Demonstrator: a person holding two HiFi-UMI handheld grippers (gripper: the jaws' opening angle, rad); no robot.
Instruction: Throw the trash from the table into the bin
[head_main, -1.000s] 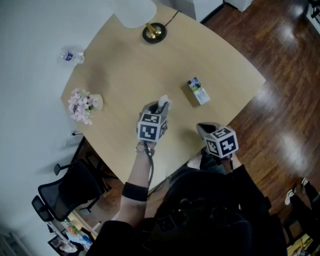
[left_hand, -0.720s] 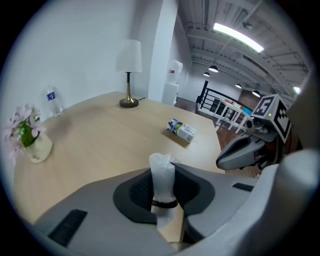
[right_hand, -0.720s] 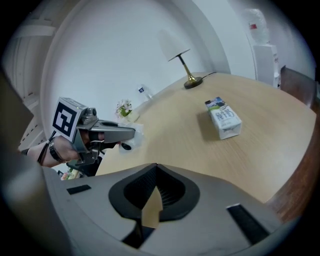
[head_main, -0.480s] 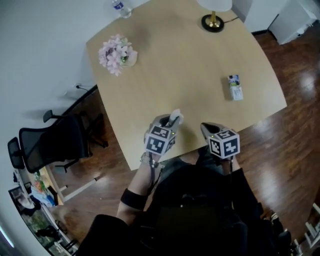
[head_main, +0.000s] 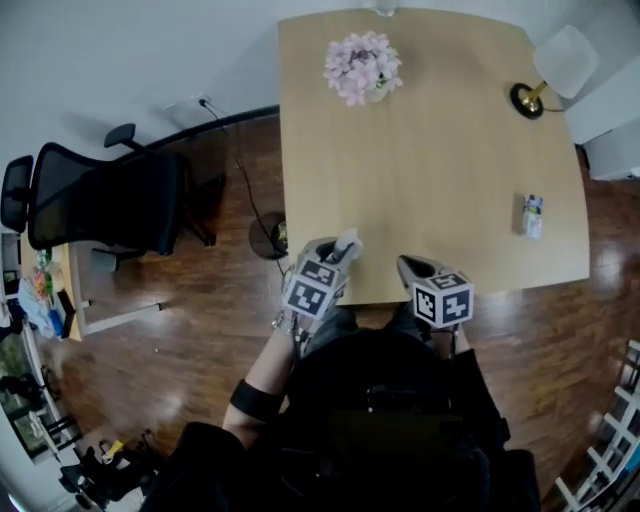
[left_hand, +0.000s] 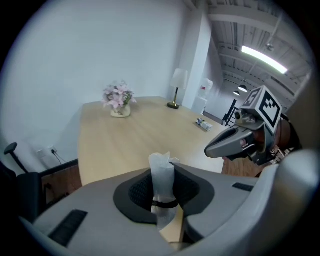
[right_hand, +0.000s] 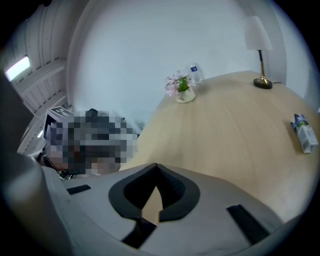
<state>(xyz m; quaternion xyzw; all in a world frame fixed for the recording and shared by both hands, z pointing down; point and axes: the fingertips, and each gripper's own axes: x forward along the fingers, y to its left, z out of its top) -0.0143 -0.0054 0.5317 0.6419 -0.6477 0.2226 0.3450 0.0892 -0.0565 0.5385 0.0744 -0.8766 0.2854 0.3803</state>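
A crumpled white wrapper (left_hand: 162, 182) with a dark band stands between the jaws of my left gripper (left_hand: 163, 171), which is shut on it. In the head view that left gripper (head_main: 337, 256) hangs at the near left corner of the pale wooden table (head_main: 430, 150), and the wrapper's tip (head_main: 347, 240) sticks out of it. My right gripper (head_main: 409, 268) hovers at the table's near edge beside it, jaws closed with nothing in them (right_hand: 156, 167). A small carton (head_main: 532, 215) lies at the table's right side. No bin shows in any view.
A pot of pink flowers (head_main: 363, 67) and a lamp (head_main: 545, 75) stand on the table's far side. A black office chair (head_main: 100, 195) stands on the wood floor to the left. A dark round object (head_main: 268, 237) lies on the floor by the table's corner.
The view has swung round, and the table now lies straight ahead. Both grippers have come back from over the tabletop to its near edge. The wrapper stays in the left gripper.
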